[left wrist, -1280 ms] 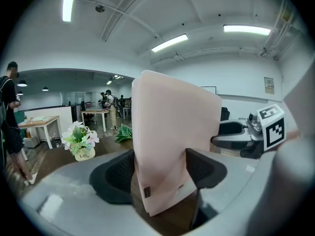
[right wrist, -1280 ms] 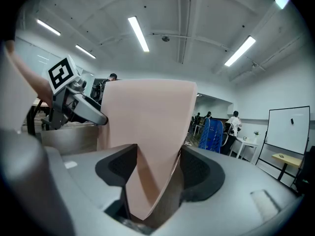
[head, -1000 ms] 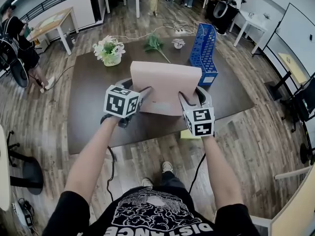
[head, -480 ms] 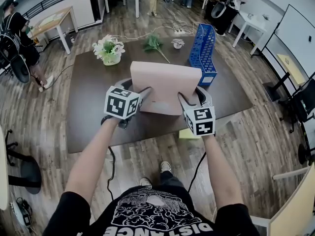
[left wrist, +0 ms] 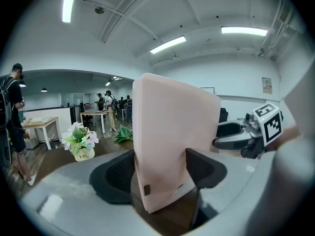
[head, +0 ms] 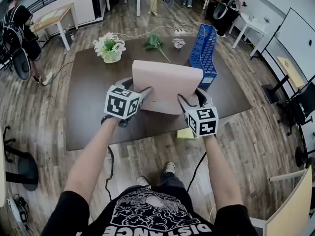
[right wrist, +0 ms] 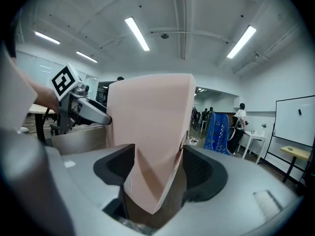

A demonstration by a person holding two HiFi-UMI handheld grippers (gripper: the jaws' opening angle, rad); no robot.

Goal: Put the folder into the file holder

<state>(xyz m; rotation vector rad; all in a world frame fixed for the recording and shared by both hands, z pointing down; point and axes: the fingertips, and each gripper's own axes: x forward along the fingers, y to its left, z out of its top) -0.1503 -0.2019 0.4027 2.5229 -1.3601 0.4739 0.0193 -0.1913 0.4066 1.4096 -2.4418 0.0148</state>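
Note:
A pale pink folder [head: 166,85] stands upright above the dark table [head: 88,107], held at its two lower corners. My left gripper [head: 137,86] is shut on its left edge, and both pads touch the folder [left wrist: 172,141] in the left gripper view. My right gripper [head: 193,95] holds the right corner. Its jaws have just been opening, and the folder [right wrist: 150,146] still fills the gap and touches both pads. The blue file holder [head: 204,53] stands upright at the table's far right, beyond the folder, apart from both grippers.
A pot of flowers [head: 110,48], a green sprig [head: 155,43] and a small white object [head: 178,43] sit along the table's far side. A yellow note [head: 186,133] lies at the near edge. Desks, chairs and people stand around the room.
The right gripper's marker cube has tilted slightly. The folder and the left gripper have stayed where they were.

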